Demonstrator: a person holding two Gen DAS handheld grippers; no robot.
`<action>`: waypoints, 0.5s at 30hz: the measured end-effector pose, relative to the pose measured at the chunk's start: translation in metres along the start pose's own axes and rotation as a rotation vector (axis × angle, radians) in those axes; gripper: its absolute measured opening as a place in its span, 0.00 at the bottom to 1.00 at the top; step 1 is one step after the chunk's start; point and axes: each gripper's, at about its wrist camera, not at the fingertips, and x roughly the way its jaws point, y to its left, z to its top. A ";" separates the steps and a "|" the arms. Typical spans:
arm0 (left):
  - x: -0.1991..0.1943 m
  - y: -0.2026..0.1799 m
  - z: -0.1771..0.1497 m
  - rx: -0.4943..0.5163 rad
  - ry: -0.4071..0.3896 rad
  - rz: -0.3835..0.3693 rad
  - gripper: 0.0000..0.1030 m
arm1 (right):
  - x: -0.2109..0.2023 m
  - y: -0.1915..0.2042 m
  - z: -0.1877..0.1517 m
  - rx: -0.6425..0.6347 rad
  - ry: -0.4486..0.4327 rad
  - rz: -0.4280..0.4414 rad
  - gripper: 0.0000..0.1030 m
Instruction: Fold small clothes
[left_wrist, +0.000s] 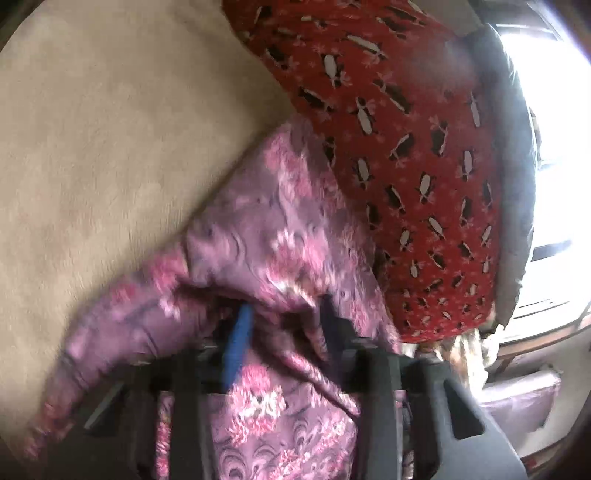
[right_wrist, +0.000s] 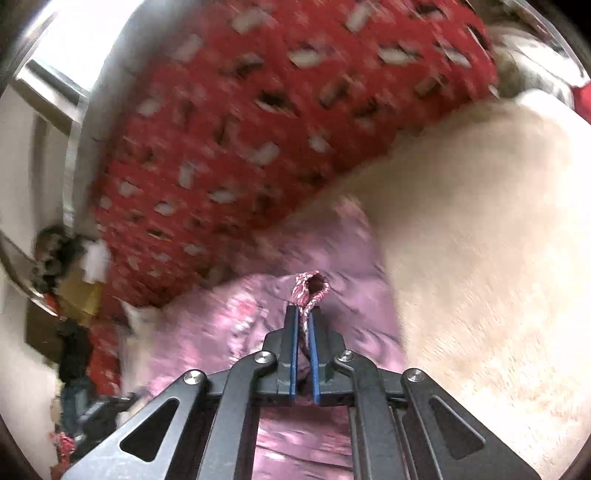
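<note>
A pink and purple floral garment (left_wrist: 266, 243) lies bunched on a beige fleece surface (left_wrist: 96, 140). My left gripper (left_wrist: 284, 314) has its jaws apart, with folds of the garment draped over and between them; one blue pad (left_wrist: 238, 339) shows. In the right wrist view my right gripper (right_wrist: 304, 314) is shut on a small rolled edge of the same garment (right_wrist: 221, 325), which pokes out above the fingertips. The view is blurred.
A big red cushion or blanket with a black and white pattern (left_wrist: 399, 140) lies just beyond the garment, also in the right wrist view (right_wrist: 258, 122). A bright window (left_wrist: 554, 147) is behind it. Cluttered items (right_wrist: 62, 280) sit at the left.
</note>
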 end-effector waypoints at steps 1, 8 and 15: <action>0.000 -0.002 0.004 0.014 0.006 0.033 0.09 | -0.005 0.005 0.004 -0.011 -0.032 0.020 0.04; -0.025 0.012 -0.002 0.060 0.105 0.097 0.09 | 0.006 -0.012 0.007 0.010 0.041 -0.132 0.10; -0.036 -0.025 0.005 0.153 0.072 0.087 0.17 | 0.009 -0.009 -0.014 0.008 0.069 -0.087 0.50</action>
